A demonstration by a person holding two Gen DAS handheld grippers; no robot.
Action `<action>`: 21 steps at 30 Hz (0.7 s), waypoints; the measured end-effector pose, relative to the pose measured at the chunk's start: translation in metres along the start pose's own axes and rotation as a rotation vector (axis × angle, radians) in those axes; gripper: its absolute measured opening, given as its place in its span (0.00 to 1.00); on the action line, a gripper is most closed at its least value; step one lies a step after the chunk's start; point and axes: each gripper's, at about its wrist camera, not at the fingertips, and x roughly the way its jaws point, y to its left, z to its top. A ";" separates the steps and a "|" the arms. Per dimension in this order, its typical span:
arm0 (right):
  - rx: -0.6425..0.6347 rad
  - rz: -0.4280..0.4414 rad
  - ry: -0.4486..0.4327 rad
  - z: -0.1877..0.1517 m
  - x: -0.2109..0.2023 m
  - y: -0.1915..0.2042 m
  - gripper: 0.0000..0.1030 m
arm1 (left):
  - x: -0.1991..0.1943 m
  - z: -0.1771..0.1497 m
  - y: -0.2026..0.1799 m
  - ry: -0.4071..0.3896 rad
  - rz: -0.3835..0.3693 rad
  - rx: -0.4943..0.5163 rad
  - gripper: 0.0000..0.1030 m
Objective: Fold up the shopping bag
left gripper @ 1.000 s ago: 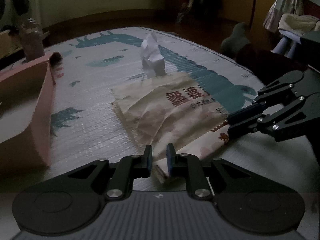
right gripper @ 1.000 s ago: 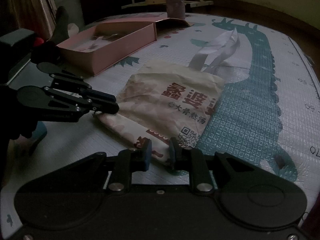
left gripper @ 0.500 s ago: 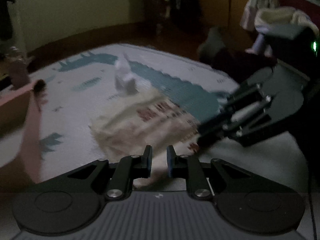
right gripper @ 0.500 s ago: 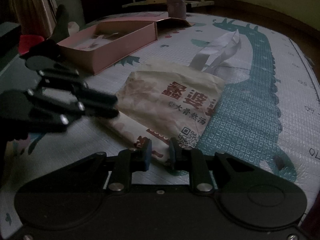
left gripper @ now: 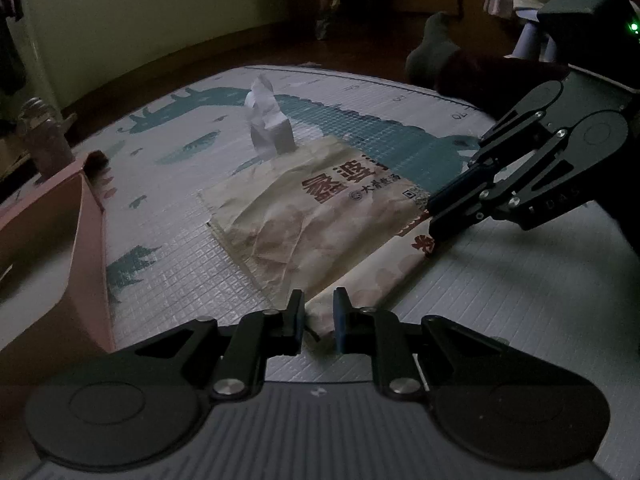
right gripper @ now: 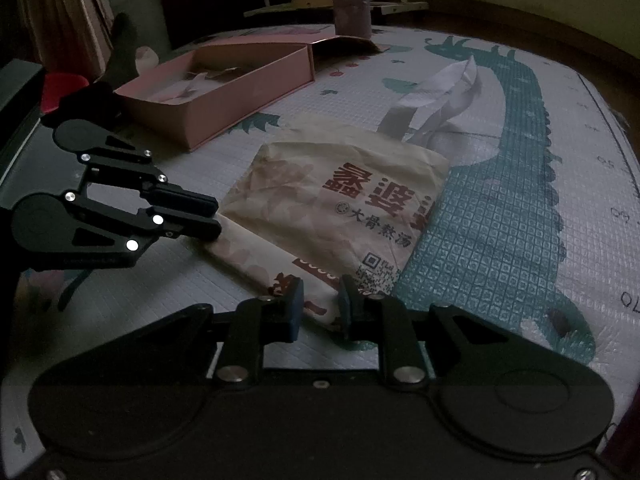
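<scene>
A: The bag [right gripper: 336,204] is found flat on the mat [right gripper: 520,216], partly folded, its white handles [right gripper: 436,96] pointing away from both grippers. A pink box [right gripper: 216,92] is noted beside it, apart.

B: Finger state?

A: The left gripper [left gripper: 317,314] is set at the near-left corner, fingers slightly spread with the rolled edge between them; whether cloth is pinched cannot be told. The right gripper [right gripper: 320,306] is placed likewise at the near-right corner, a narrow gap being kept around the edge. Seen from the opposite cameras, each pair looks nearly pressed together at the hem.

B: Handling?

A: The fabric is judged thin, light, soft and crease-prone; no stiffness is expected, so sagging is likely once lifted. Both near corners are judged the best hold, so the edge can be carried over evenly.

B: Print?

A: Large red characters, partly legible as "婆", are recorded, with smaller "大骨熬汤" beneath and a QR code [right gripper: 378,268] near the fold.
</scene>
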 end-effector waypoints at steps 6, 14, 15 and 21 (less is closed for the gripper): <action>-0.002 0.003 -0.003 -0.001 -0.001 -0.001 0.17 | -0.005 0.002 0.006 0.012 -0.002 -0.044 0.15; -0.006 0.009 0.001 0.001 0.000 -0.004 0.17 | -0.019 0.003 0.004 -0.029 -0.035 0.035 0.47; -0.003 0.012 0.001 0.001 0.000 -0.005 0.17 | -0.020 0.002 0.000 -0.030 -0.036 0.076 0.48; 0.018 0.036 0.005 0.003 0.001 -0.009 0.17 | -0.018 -0.003 -0.027 -0.022 0.009 0.322 0.49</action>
